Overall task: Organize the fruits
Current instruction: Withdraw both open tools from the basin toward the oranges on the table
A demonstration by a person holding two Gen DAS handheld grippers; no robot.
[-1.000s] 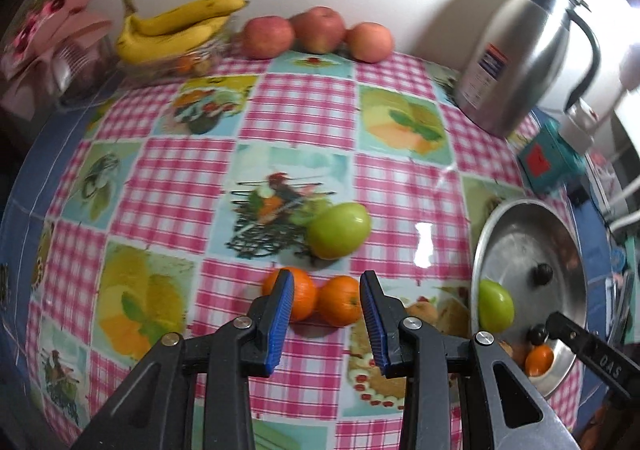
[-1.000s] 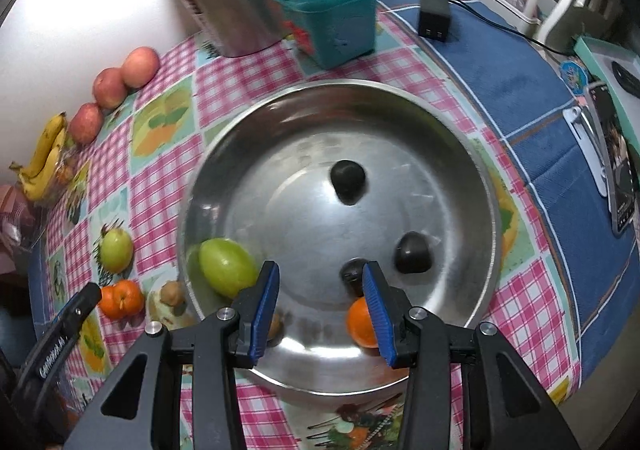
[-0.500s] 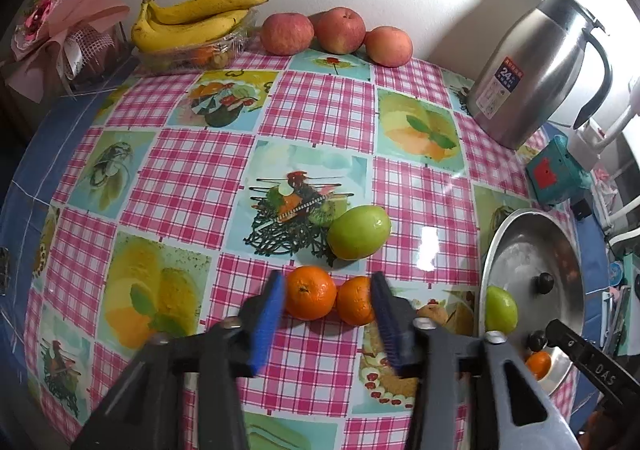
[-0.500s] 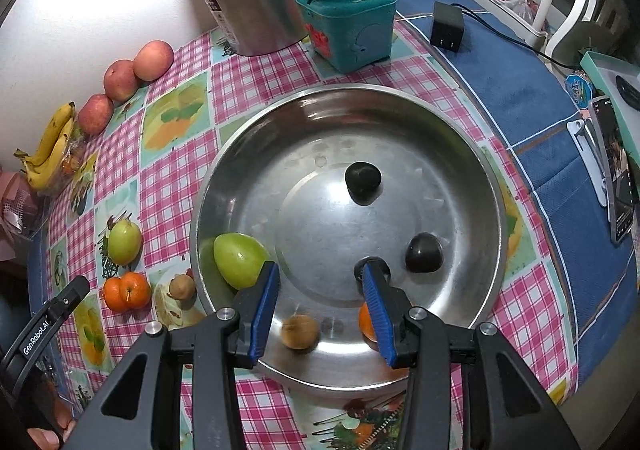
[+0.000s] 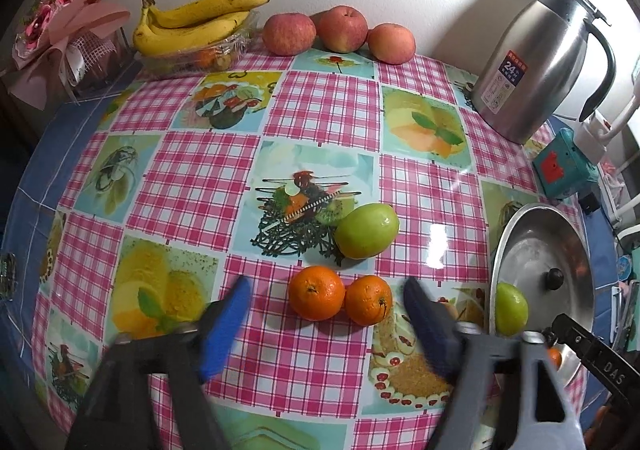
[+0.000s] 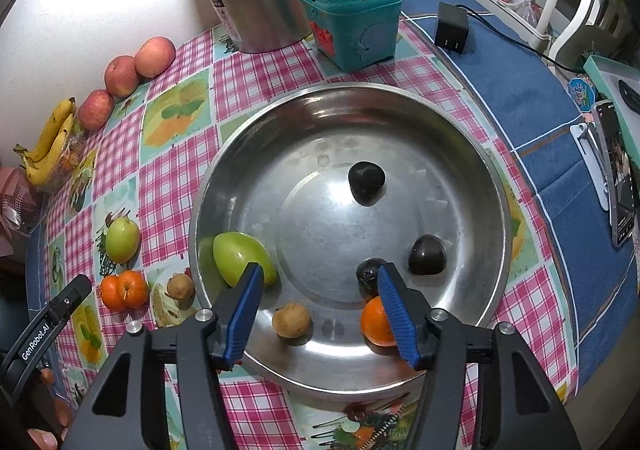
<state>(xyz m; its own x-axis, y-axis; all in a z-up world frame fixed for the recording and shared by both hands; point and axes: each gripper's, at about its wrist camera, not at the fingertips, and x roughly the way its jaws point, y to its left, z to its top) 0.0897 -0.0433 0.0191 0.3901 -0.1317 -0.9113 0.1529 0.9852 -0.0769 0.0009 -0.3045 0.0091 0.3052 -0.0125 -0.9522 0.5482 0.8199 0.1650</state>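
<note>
Hand-held gripper (image 5: 326, 324) wide open before oranges (image 5: 340, 298).

Three apples (image 5: 339, 30) by the wall, one bunch of bananas (image 5: 196, 22), three oranges (image 6: 120, 290), two green fruits (image 6: 243, 259), two small brown fruits (image 6: 291, 321), three dark ones (image 6: 366, 183), one steel bowl (image 6: 460, 138), one jug (image 5: 532, 66).

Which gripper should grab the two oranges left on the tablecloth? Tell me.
Left. The left gripper is open and lined up just short of the two oranges. The right gripper hangs over the steel bowl, farther away.
</note>
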